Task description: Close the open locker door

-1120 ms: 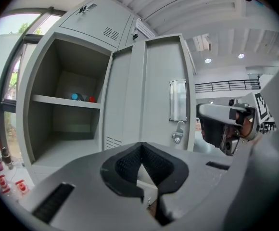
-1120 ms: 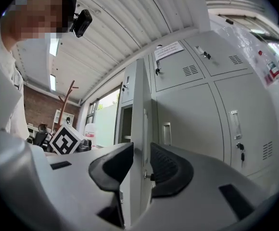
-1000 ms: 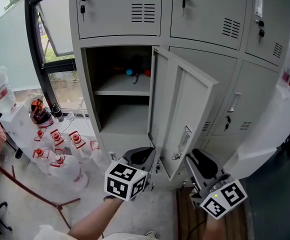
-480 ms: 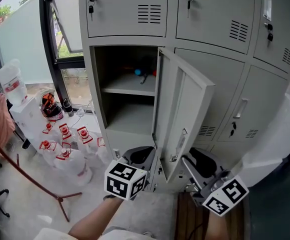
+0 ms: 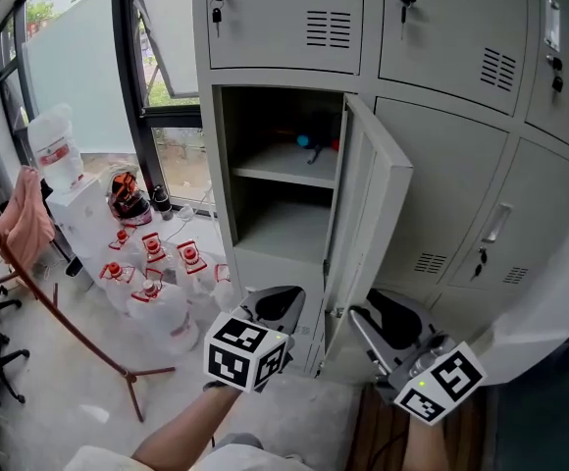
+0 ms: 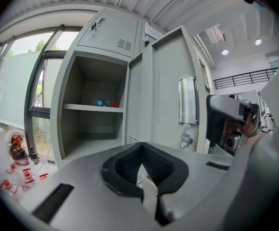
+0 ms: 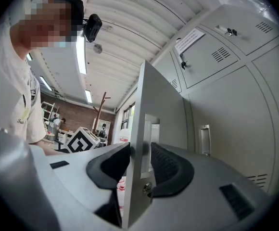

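My head view looks steeply down from above and behind, taking in the bank of lockers [image 5: 441, 27], the open locker door [image 5: 368, 214], the floor [image 5: 78, 361], and the left gripper [image 5: 277, 302] and right gripper [image 5: 387, 320] at its bottom edge. The left gripper view rides low and close, facing past its own jaws into the open compartment [image 6: 89, 109] and onto the door's outer face, with the right gripper at its right. The right gripper view sits nearest, looking along the door's free edge, which stands between its jaws as they have just been opening. On its left it catches the marker cube [image 7: 82, 139] of the left gripper. All three views share the door.
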Motion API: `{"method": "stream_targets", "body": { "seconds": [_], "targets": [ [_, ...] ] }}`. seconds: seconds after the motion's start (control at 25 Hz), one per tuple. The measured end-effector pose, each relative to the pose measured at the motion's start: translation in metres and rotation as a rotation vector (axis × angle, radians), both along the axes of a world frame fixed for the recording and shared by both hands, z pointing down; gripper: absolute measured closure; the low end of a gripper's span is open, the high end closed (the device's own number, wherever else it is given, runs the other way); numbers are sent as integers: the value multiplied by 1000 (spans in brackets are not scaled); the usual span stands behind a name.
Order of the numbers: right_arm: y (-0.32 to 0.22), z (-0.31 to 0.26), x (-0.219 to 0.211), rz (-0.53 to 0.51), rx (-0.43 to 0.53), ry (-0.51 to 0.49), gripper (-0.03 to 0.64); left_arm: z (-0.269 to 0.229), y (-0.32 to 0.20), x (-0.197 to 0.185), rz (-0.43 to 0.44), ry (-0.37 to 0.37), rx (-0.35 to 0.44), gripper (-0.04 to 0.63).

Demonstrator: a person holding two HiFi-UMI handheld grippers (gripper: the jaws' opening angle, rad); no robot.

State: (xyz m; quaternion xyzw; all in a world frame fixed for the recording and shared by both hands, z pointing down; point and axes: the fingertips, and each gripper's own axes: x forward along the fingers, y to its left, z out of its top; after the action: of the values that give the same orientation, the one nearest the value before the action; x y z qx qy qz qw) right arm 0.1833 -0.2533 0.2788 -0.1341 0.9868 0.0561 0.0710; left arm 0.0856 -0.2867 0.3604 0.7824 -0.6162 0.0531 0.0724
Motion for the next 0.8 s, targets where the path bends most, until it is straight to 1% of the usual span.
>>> {"method": "stream_targets", "body": {
  "seconds": [0.6, 0.8],
  "targets": [
    [12, 1, -39, -117, -20, -14, 483, 10, 26, -39, -113, -1, -36, 589],
    [16, 0, -55, -148, -23, -32, 491, 12, 34, -59, -161, -4, -44, 589]
  ]
}}
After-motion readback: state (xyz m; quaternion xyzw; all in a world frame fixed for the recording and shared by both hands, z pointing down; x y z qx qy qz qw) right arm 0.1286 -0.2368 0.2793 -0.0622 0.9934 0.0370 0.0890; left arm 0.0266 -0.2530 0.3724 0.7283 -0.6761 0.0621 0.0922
